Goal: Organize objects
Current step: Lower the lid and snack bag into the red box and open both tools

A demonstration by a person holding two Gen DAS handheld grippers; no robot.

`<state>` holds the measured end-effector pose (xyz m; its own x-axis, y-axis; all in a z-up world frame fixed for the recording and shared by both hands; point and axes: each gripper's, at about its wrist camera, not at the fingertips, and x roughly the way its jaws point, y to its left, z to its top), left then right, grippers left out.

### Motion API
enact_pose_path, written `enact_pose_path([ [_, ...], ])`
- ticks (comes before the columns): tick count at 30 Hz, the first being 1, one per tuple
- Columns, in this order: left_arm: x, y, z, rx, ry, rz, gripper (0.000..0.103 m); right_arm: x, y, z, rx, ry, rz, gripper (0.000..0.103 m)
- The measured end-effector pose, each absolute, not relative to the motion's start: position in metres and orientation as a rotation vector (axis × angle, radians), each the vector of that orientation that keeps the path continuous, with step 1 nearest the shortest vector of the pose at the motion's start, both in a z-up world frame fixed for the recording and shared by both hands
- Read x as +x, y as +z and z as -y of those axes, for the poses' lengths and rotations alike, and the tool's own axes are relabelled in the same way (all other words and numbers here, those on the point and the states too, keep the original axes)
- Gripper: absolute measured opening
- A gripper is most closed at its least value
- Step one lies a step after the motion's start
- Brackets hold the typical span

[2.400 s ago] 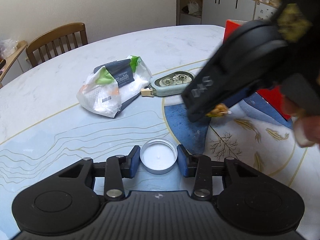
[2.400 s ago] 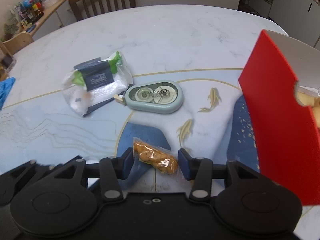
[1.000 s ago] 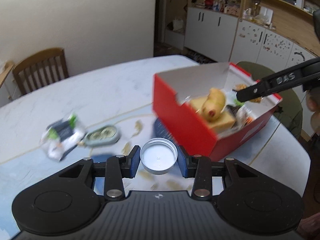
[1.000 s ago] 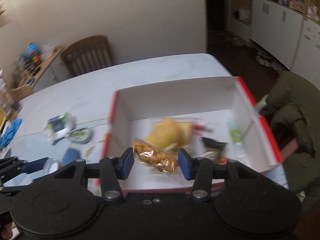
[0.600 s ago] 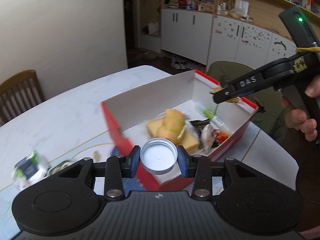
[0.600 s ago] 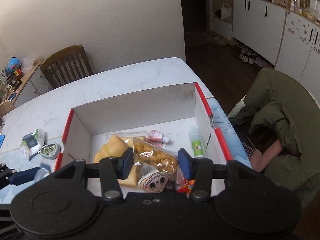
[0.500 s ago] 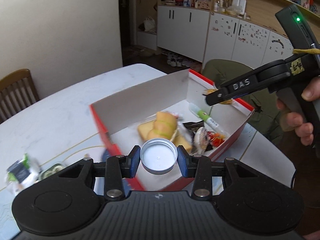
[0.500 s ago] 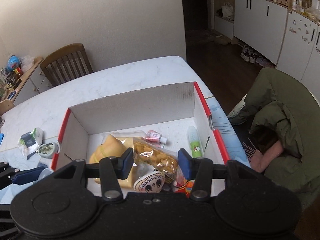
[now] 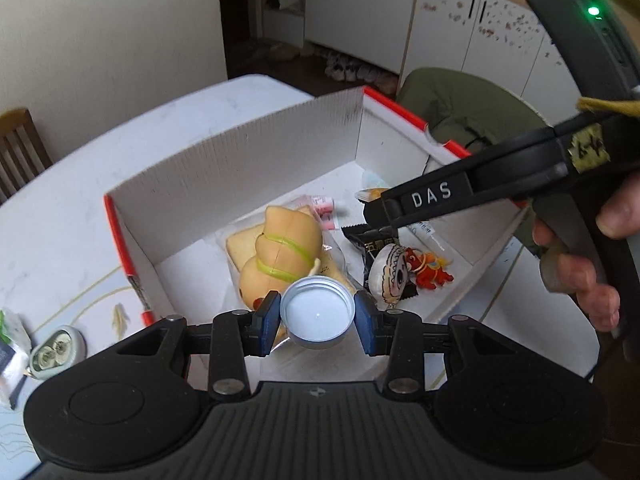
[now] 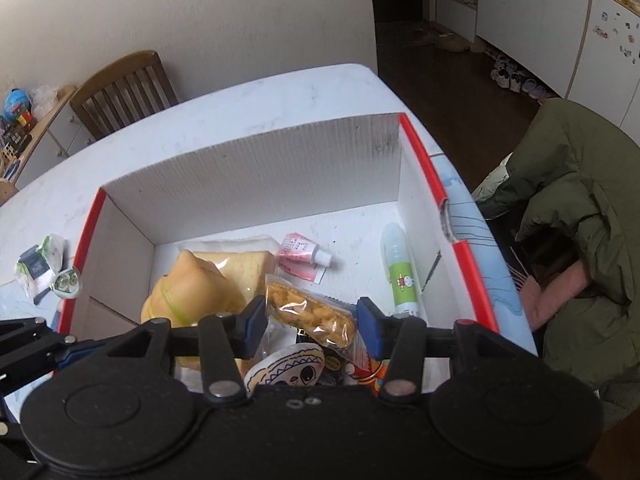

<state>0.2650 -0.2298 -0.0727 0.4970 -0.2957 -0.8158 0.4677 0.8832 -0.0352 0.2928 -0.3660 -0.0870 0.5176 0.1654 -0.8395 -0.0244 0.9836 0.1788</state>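
Left wrist view: left gripper (image 9: 317, 317) clamped on a white cap (image 9: 317, 312), pads touching both sides, held over the near end of the red box (image 9: 256, 160); just beyond the cap, a yellow toy (image 9: 286, 248) on bread; ahead to the right, right gripper (image 9: 384, 216) in a hand (image 9: 576, 264).

Right wrist view: right gripper (image 10: 311, 319) clamped on a snack packet (image 10: 310, 314) over the box (image 10: 424, 164); beyond the fingertips, a pink tube (image 10: 298, 256); ahead right, a green bottle (image 10: 400, 270); left, the toy (image 10: 188, 288).
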Motion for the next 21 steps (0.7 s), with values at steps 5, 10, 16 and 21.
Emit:
enact_pose_path([
  [5, 0.275, -0.083, 0.237, 0.212, -0.457, -0.984, 0.038, 0.297, -0.097, 0.361, 0.124, 0.116, -1.041, 0.049],
  [10, 0.281, -0.086, 0.236, 0.197, -0.445, -1.017, 0.038, 0.3, -0.105, 0.362, 0.138, 0.116, -1.076, 0.053],
  [16, 0.284, -0.093, 0.236, 0.186, -0.448, -1.058, 0.038, 0.297, -0.107, 0.363, 0.147, 0.118, -1.085, 0.058],
  [21, 0.286, -0.096, 0.229, 0.141, -0.438, -1.08, 0.041, 0.295, -0.105, 0.364, 0.153, 0.112, -1.081, 0.061],
])
